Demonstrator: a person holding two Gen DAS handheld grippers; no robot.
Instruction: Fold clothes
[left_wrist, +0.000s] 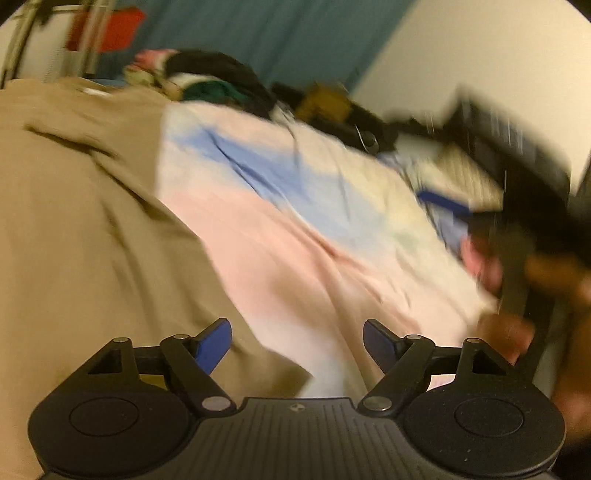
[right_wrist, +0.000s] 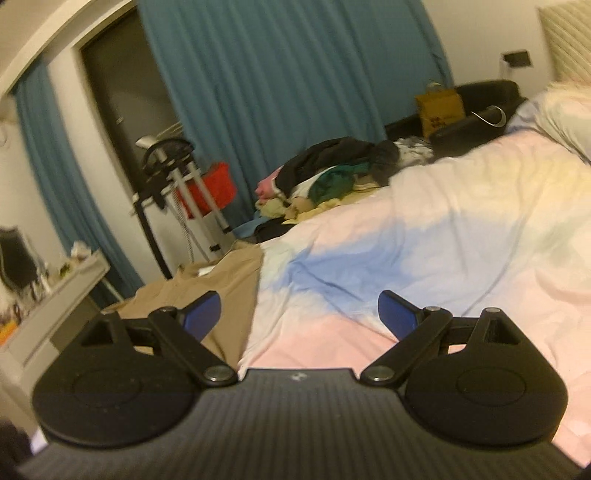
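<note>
Tan garment: spread flat on the bed, ahead of and under the left finger of the left gripper; long axis running away from the fingers toward the far bed edge, a pale label at the far end; exact type not discernible through blur. Right-hand border lying against the pastel bedcover, which fills the space between and beyond the fingers.

Left gripper: fingers spread wide, nothing between the blue pads, garment not gripped.

Same garment from the right wrist: ahead of the left finger of the right gripper, stretching away toward the bed's far corner, its straight edge bordering the bedcover.

Right gripper: fingers spread wide, holding nothing; also seen blurred at the right rim of the left wrist view, beside the left gripper's right finger.

Heap of mixed clothes: well beyond the fingertips, at the far side of the bed.

Teal curtain: behind the heap.

Red box: far left of the heap, by a metal stand.
</note>
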